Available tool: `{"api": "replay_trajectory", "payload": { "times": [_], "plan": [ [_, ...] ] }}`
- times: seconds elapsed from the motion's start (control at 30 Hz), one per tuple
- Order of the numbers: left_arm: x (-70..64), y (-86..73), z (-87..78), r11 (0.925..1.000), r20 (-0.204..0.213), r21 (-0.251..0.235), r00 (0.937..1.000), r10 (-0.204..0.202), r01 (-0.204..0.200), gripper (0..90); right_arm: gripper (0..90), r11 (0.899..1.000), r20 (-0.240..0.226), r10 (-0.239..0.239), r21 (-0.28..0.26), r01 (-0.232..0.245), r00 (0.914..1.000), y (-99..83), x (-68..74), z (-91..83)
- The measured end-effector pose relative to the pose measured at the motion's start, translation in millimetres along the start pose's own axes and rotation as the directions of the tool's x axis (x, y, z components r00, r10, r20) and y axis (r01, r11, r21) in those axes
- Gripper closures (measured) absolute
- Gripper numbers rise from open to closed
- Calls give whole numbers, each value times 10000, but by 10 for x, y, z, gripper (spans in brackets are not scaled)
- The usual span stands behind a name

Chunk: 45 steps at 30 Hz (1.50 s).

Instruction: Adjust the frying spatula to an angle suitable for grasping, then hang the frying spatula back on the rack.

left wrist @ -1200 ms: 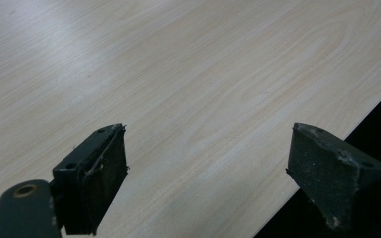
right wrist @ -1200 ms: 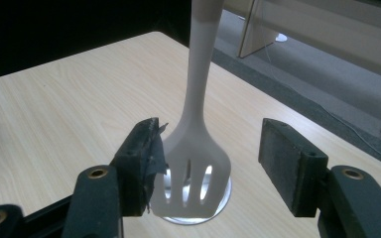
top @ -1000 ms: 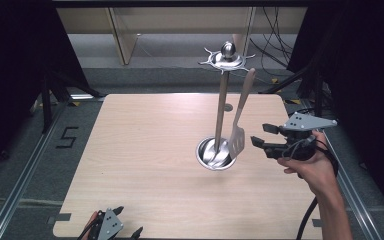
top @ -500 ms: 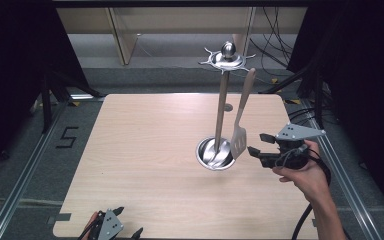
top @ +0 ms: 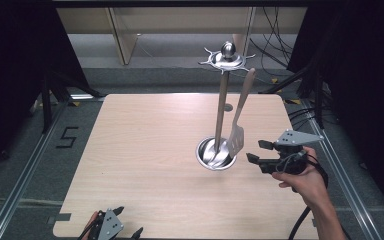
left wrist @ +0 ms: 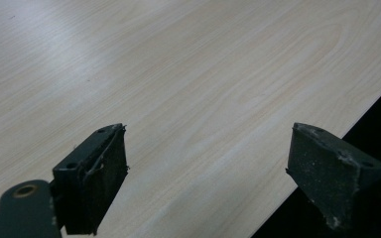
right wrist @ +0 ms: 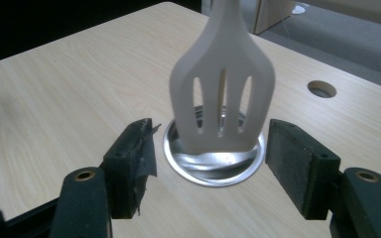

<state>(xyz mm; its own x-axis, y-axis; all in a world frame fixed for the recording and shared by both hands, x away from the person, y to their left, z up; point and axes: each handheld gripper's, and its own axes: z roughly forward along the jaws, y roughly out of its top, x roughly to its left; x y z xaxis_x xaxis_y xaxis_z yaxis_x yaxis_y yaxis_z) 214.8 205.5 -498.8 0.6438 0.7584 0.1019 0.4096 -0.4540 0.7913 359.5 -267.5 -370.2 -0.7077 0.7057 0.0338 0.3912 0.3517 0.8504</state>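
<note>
Here, pale slotted spatula point(right wrist: 222, 84) hanging upright, blade over steel base point(right wrist: 213, 168)

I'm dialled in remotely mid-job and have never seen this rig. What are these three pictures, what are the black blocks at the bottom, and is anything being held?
No robot arm here: a person holds a two-jaw gripper in each hand. The high view looks down on the wooden table. On it stands a metal utensil stand with a round base dish, and a slotted spatula hangs from its top.

The other two pictures come from cameras riding on the grippers; the black blocks are each gripper's own jaws. The right gripper is open, its jaws spread either side of the spatula blade without touching it. The left gripper is open over bare table near the edge. Nothing is held.
</note>
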Motion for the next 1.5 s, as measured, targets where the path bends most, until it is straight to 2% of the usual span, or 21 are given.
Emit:
{"api": "replay_trajectory", "payload": {
  "times": [0.07,0.13,0.17,0.2,0.23,0.33,0.37,0.43,0.57,0.63,0.77,0.8,0.83,0.97,1.07,1.2,1.33,1.37,1.4,1.43,1.5],
  "plan": [
    [11,9,3,9999,19,141,10000,50,-50,148,352,10000,-188,-8,17,8,9998,-18,8,11],
    [-10,6,27,9995,23,-227,9998,-197,198,148,339,9999,-264,-126,-41,125,9996,-39,8,29],
    [7,12,11,9999,-7,88,9999,114,-114,149,337,9999,-217,90,-45,-91,9997,-56,32,36],
    [3,9,17,9999,-46,70,9999,115,-114,149,332,9999,-209,-121,-77,119,9997,-68,22,51],
    [-15,6,26,10000,15,-72,10000,-60,60,149,328,9999,-313,121,52,-119,9994,-77,41,51],
    [4,13,8,9999,-23,73,9999,114,-114,149,314,10000,-224,-48,-27,47,9997,-101,38,83],
    [-7,4,23,9998,-21,-108,9999,-150,149,148,306,9999,-212,153,19,-152,9997,-119,62,92],
    [7,5,22,10000,-67,61,10000,34,-34,149,302,9998,-223,162,67,-160,9996,-133,70,96],
    [-6,6,25,9999,-39,-56,9999,-94,94,149,294,10000,-130,63,-2,-63,9999,-168,70,121],
    [12,14,16,9997,-77,179,9998,193,-191,149,294,9997,-129,71,253,-67,9999,-210,88,153],
    [-8,12,22,9999,-6,-55,9999,-162,162,149,293,9986,-48,-11,528,13,10000,-262,105,214],
    [-8,12,22,9999,-6,-55,9999,-162,162,149,293,9986,-48,-11,528,13,10000,-262,105,214],
    [17,16,15,9997,-59,214,9999,127,-126,149,293,9980,-134,174,610,-166,9998,-285,127,233],
    [10,12,22,10000,-45,80,10000,-49,49,149,293,9979,-149,120,636,-110,9998,-333,123,253],
    [14,7,22,10000,-78,60,10000,40,-40,149,293,9965,-227,110,829,-91,9997,-367,122,270],
    [5,-3,14,10000,-111,84,9999,-8,9,149,294,9947,-210,313,991,-290,9993,-418,149,321],
    [0,-6,1,9999,-55,24,9999,-163,163,149,294,9938,-250,198,1097,-170,9995,-456,162,365],
    [-2,-6,3,9994,-46,-53,9994,-330,329,149,293,9937,-244,-13,1123,40,9997,-458,151,370],
    [-2,-6,3,9994,-46,-53,9994,-330,329,149,293,9937,-244,-13,1123,40,9997,-458,151,370],
    [18,-8,2,9997,-37,174,9998,-193,194,148,293,9929,-307,326,1156,-289,9990,-469,167,369],
    [20,-15,11,9998,-211,204,9998,-61,65,149,292,9919,-365,304,1242,-256,9989,-474,162,369]
  ]
}}
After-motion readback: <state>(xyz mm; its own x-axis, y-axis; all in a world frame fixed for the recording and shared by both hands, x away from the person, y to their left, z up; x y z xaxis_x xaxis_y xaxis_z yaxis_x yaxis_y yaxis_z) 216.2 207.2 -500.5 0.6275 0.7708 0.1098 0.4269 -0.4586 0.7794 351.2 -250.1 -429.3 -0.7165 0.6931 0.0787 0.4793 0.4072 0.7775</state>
